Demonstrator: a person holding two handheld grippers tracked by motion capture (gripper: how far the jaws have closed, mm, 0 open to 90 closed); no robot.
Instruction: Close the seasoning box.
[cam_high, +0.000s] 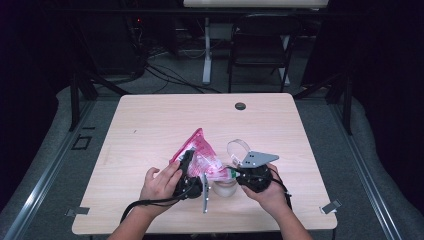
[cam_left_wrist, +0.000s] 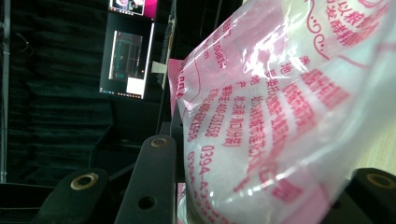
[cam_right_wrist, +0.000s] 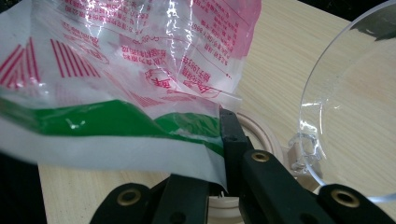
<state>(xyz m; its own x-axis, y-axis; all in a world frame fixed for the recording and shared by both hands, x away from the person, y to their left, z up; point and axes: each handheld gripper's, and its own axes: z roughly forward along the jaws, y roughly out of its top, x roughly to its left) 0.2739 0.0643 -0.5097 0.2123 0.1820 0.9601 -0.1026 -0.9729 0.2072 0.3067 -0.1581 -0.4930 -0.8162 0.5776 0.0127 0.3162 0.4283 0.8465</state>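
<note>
A pink-and-white printed plastic bag (cam_high: 201, 149) is lifted just above the table between both grippers. My left gripper (cam_high: 187, 159) grips the bag's bulging body (cam_left_wrist: 280, 116), with a black jaw pressing on each side of it. My right gripper (cam_high: 233, 172) is shut on the bag's flat green-and-white edge (cam_right_wrist: 116, 126), and its jaws meet on the film in the right gripper view (cam_right_wrist: 229, 135). Under the bag's edge sits a round beige container (cam_high: 223, 188), whose rim (cam_right_wrist: 262, 133) lies just beyond the right jaws.
A clear plastic lid (cam_high: 238, 146) stands tilted right beside the right gripper, large at the right of its view (cam_right_wrist: 355, 116). The wooden table (cam_high: 150, 115) has a small black grommet (cam_high: 240, 106) near its far edge. A folding chair (cam_high: 260, 45) stands beyond the table.
</note>
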